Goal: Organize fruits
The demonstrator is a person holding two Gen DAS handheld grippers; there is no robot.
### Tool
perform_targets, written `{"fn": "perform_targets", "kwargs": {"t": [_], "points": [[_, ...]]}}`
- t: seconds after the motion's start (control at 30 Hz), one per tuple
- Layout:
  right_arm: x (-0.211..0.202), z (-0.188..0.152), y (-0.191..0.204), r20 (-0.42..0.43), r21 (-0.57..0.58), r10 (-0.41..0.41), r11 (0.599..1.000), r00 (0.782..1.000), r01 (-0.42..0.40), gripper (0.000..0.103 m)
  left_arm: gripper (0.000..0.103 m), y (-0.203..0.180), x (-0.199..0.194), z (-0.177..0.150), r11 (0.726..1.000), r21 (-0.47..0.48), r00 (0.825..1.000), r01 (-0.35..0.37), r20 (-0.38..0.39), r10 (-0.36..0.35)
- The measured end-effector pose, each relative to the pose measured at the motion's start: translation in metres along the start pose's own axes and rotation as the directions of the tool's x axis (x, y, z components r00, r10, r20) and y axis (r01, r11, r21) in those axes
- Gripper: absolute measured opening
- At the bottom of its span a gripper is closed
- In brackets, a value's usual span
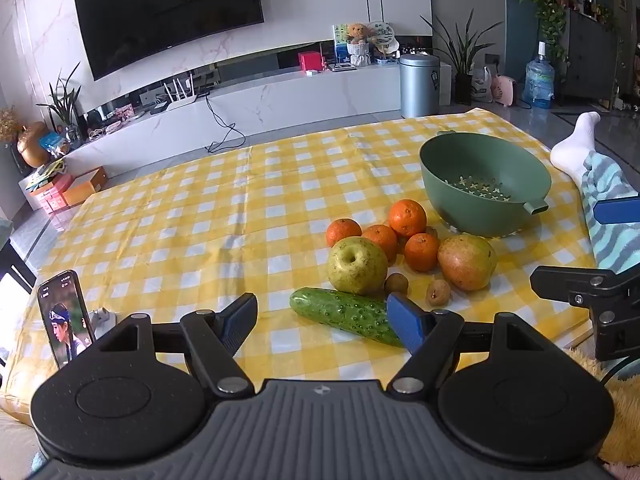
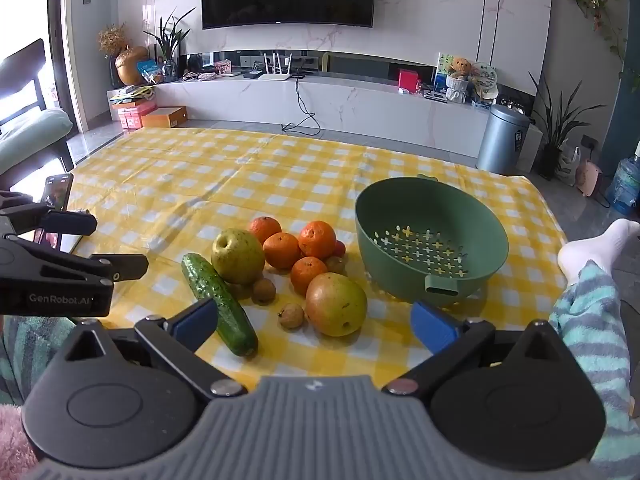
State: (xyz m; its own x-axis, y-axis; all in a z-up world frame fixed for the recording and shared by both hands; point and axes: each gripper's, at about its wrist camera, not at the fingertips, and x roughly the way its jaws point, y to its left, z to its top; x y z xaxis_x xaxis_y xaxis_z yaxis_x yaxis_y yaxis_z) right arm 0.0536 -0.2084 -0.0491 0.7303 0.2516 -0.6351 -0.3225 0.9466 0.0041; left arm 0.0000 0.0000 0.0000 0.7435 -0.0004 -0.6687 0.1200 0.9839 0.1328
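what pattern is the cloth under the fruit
Yellow and white checks on the cloth; it shows best in the right wrist view.

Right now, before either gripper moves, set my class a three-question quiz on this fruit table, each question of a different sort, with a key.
1. True or false: the green plastic colander bowl already holds fruit.
2. How many round orange tangerines lie on the yellow checked cloth?
3. The long bumpy green cucumber lies nearest to: A) the yellow-green apple; B) the colander bowl; C) the grey metal bin.

Key
1. False: it is empty.
2. Four.
3. A.
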Motion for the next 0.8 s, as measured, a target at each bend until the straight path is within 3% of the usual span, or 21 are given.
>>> {"fn": "perform_targets", "kwargs": {"t": [0.8], "points": [[-0.0010, 0.0005, -0.0025, -0.001, 0.003, -0.004, 1.000, 1.000, 0.004, 0.099, 0.087, 0.0002, -0.0009, 0.0007, 1.000, -0.001, 1.000, -0.002, -0.003, 0.002]]}}
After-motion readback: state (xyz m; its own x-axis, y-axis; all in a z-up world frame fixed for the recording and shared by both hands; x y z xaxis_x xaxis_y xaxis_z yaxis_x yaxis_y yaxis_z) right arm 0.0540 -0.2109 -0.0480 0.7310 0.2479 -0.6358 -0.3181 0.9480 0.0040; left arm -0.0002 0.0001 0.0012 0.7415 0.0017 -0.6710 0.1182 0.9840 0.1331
